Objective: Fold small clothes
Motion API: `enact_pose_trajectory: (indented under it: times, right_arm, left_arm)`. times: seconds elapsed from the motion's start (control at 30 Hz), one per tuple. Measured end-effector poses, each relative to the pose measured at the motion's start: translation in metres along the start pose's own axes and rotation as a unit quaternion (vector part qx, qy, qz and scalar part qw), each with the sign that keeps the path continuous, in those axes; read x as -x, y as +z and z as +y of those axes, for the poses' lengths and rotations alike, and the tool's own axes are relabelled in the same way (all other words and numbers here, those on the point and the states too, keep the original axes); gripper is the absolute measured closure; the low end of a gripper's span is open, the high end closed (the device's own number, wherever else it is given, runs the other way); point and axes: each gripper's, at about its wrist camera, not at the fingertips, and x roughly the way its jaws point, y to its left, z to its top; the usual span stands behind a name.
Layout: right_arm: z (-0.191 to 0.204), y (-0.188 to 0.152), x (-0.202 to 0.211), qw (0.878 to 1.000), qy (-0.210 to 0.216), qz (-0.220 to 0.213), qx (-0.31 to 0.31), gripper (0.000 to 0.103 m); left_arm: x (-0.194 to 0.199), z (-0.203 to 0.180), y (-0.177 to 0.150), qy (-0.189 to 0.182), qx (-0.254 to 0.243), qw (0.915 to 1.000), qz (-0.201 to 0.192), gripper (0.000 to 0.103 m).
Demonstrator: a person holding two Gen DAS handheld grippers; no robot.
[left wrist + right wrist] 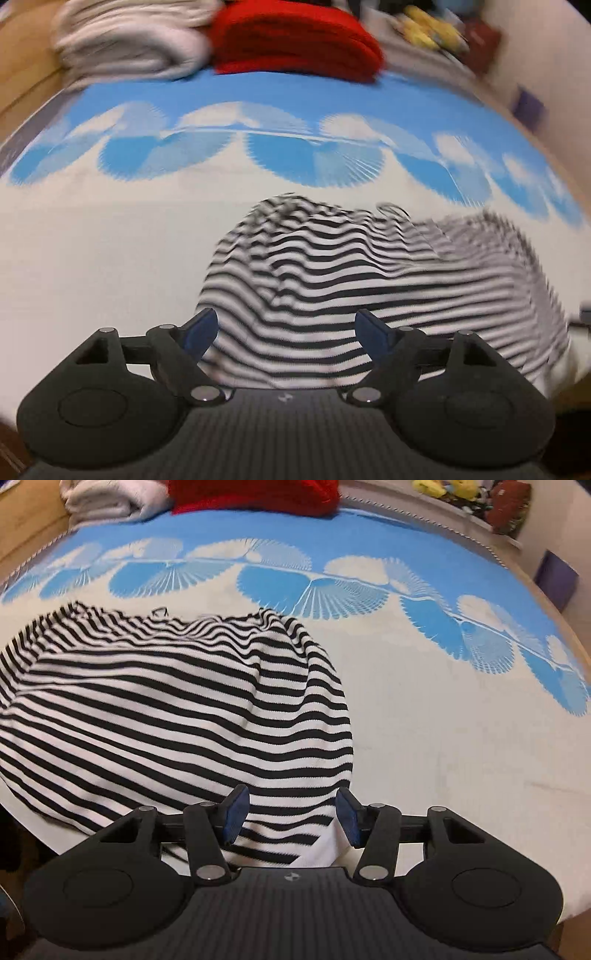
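My left claw (pixel 284 328) stands wide, pads clear of the cloth. My right claw (pixel 291 816) stands at a middling gap, with the near edge of the striped shirt (pixel 166 716) between its pads, though no pad visibly presses on it. I hold nothing.

The striped shirt lies bunched and rumpled on the blue-and-white patterned cloth (pixel 443 738), on the near side of the cloth's blue fan border. A red folded garment (pixel 295 40) and a grey-white folded garment (pixel 129 40) sit beyond that border, well apart from the shirt.

Step in hand, as I judge it: between grips, with the shirt not yet squared. Next move: lower both claws to the shirt's near hem, one per corner, close on single layers, then draw the fabric flat before making a fold.
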Motion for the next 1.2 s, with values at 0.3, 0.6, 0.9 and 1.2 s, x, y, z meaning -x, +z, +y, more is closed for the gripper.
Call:
enact_pose_trajectory:
  times: [0.3, 0.6, 0.9, 1.2]
  right_arm:
    - [0.01, -0.015, 0.033, 0.998, -0.008, -0.053, -0.042, 0.049]
    - [0.01, -0.02, 0.039, 0.996, -0.021, -0.064, -0.058, 0.049]
    - [0.018, -0.014, 0.03, 0.996, -0.016, -0.068, -0.051, 0.049]
    - [0.0, -0.016, 0.02, 0.995, -0.039, -0.039, -0.084, 0.049]
  left_arm:
    - [0.039, 0.006, -0.041, 0.039, 0.064, 0.9964, -0.04, 0.018]
    - [0.025, 0.045, -0.047, 0.068, 0.177, 0.9818, -0.007, 0.031]
    - [0.001, 0.079, -0.068, 0.031, 0.272, 0.9579, 0.088, 0.069]
    - [-0.021, 0.098, -0.074, 0.04, 0.347, 0.9315, 0.102, 0.04]
